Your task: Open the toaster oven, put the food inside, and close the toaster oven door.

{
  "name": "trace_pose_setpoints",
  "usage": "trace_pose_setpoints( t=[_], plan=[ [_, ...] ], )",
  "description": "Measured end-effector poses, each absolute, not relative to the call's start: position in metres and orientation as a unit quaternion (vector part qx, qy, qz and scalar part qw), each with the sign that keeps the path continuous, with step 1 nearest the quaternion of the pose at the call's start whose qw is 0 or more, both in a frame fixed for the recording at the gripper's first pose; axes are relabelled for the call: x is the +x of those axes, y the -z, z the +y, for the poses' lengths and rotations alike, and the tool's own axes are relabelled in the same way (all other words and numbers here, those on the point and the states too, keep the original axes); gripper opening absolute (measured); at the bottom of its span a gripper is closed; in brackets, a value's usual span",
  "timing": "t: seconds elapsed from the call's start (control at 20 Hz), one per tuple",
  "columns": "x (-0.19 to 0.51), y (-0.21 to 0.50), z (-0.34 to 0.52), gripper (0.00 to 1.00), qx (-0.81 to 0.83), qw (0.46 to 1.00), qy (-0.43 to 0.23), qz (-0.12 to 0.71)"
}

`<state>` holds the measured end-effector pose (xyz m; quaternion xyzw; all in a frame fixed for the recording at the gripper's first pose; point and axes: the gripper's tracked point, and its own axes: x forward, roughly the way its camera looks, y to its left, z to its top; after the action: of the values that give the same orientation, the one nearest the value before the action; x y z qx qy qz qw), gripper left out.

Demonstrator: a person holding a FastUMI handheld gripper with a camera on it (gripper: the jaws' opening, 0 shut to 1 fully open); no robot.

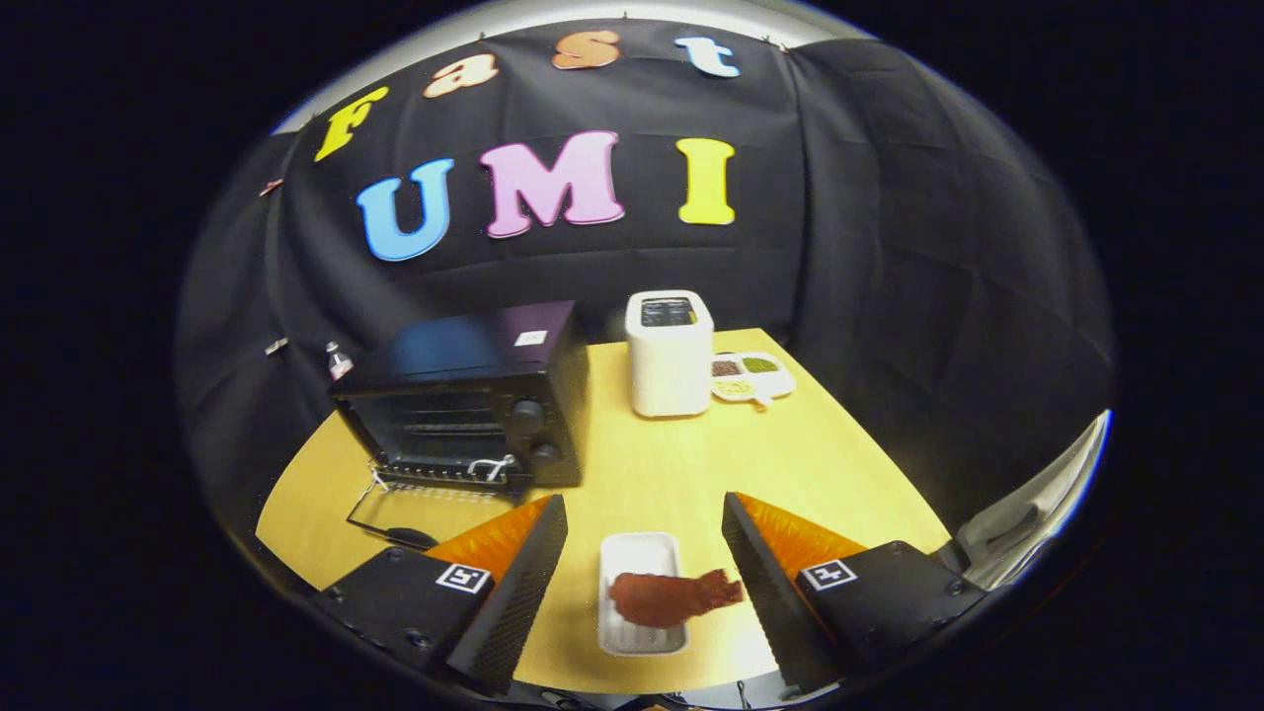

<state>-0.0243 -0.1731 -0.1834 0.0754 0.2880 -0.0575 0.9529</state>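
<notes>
The wooden table is spanning the lower centre of the frame. The toaster oven is sitting at centre left, its door lying folded down flat in front of it. A white toaster is standing at centre, with a divided dish just to its right. The gripper is hanging wide open at the bottom, gripping nothing. A white tray is lying between the fingers, carrying the food, a brown piece overhanging the tray's right rim.
</notes>
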Motion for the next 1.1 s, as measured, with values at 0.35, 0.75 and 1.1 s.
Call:
trace_pose_setpoints(
  t=[0.35, 0.75, 1.1],
  plan=[
    [-0.053, 0.256, -0.199, 0.99, 0.169, 0.904, 0.019, 0.393],
    [-0.059, 0.298, -0.173, 0.74, 0.228, 0.857, -0.059, 0.459],
    [-0.058, 0.304, -0.165, 0.33, 0.278, 0.826, -0.08, 0.484]
  ],
)
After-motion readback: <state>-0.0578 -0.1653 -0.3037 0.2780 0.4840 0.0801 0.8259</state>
